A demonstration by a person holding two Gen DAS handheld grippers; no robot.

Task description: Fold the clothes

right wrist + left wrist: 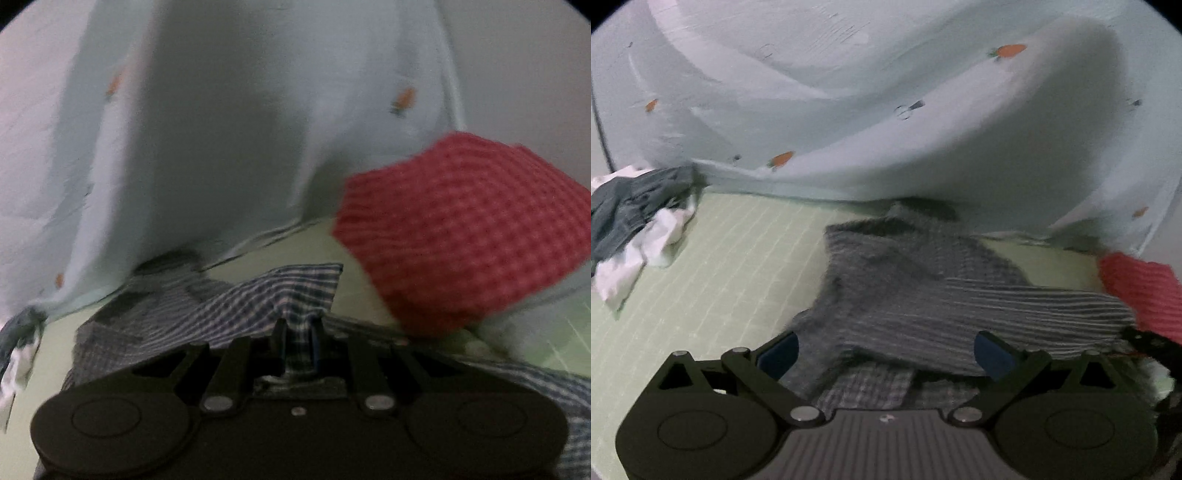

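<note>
Right wrist: fingers pinch checked cloth edge (blurred).

The scene is viewed low from each gripper, looking forward along its fingers. The left wrist view sits close above the checked garment on the green mat; the right wrist view sits nearer. Shared by both — the carrot-print sheet behind and the red cloth.
</note>
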